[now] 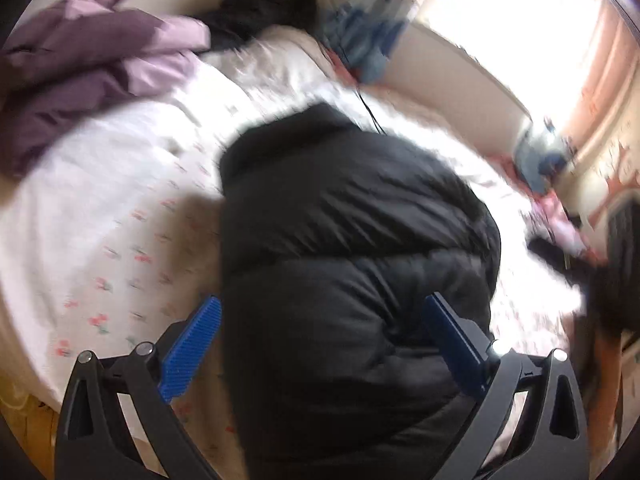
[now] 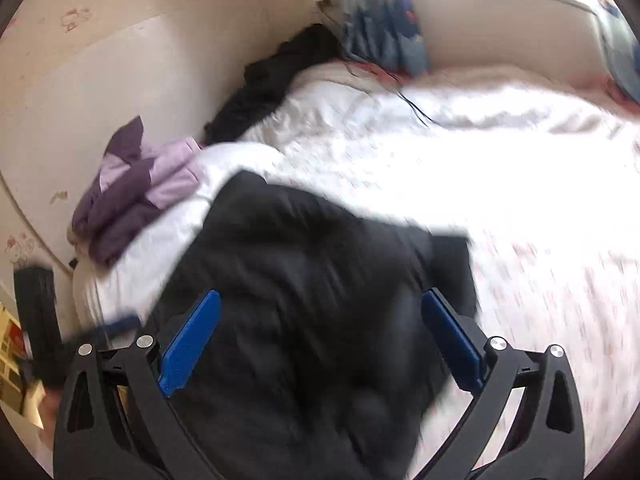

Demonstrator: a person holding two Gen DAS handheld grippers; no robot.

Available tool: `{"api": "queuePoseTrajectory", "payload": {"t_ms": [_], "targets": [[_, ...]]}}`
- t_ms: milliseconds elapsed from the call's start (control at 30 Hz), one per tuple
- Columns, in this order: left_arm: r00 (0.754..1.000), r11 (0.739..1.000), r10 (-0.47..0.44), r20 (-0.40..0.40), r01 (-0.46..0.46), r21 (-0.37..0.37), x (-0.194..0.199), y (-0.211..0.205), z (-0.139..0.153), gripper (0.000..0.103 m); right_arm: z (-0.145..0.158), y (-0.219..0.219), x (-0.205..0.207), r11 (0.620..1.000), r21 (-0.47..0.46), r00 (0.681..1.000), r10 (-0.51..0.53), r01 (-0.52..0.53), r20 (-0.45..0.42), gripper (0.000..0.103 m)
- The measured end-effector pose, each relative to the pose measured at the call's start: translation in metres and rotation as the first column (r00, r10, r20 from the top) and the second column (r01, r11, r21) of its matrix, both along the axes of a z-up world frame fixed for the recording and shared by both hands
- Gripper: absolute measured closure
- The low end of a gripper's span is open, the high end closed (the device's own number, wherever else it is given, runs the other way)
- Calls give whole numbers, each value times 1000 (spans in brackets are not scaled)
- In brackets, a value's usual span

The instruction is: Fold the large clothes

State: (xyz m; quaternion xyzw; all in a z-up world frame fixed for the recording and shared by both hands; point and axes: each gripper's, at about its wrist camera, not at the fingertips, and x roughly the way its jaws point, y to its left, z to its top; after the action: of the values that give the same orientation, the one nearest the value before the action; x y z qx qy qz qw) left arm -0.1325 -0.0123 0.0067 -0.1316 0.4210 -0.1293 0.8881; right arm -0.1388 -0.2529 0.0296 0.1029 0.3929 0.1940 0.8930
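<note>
A black puffer jacket [image 1: 352,248] lies bunched on a floral-sheeted bed [image 1: 120,248], apparently folded over on itself into a thick bundle, the kind of bulk that needs both tools to tame. The left gripper [image 1: 320,344] hangs just above the jacket's near end, its blue fingers [image 1: 192,354] spread wide with nothing between them but the padded cloth below. The right gripper [image 2: 320,340] hovers over the same jacket from the other side, its fingers likewise apart and empty, one corner of the jacket [image 2: 452,256] jutting past its right finger. Both frames are blurred, so whether either tool touches the fabric cannot be told. Beyond the jacket, toward the wall, a purple garment [image 1: 80,80] and a dark one [image 1: 260,12] lie heaped, seemingly awaiting their turn. Blue curtains [image 1: 364,36] hang past the bed's far edge.
</note>
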Motion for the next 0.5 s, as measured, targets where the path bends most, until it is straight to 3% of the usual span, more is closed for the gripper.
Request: {"api": "queuePoseTrajectory", "payload": {"t_ms": [67,133,167,200,233,300,400,500], "targets": [[999,996,-33,-42,36,80,2,-18,-10,6,-27,16,31,999,-29,998,11,-13,-65,6],[998,989,-40,-41,46,141,6,-29,-19,5,-80,17,57,998,-54,980,-26,16,-197,6],[998,989,-59,-38,63,134,6,-31,-21,5,-126,3,68,995,84,944,-17,47,-329,6],[996,990,-75,-40,79,116,8,-32,-22,5,-144,-6,67,985,156,933,-11,72,-361,6],[995,991,-84,-55,89,105,7,-28,-26,5,-153,-13,63,981,171,934,-19,86,-358,6],[990,990,-97,-98,106,91,11,-23,-33,5,-148,-14,56,992,109,932,-17,61,-363,7],[988,985,-90,-123,107,138,10,-28,-39,5,-125,-24,37,995,72,936,-43,73,-350,7],[991,987,-71,-115,87,137,8,-21,-39,5,-81,-33,-28,997,67,986,-19,30,-163,7]]}}
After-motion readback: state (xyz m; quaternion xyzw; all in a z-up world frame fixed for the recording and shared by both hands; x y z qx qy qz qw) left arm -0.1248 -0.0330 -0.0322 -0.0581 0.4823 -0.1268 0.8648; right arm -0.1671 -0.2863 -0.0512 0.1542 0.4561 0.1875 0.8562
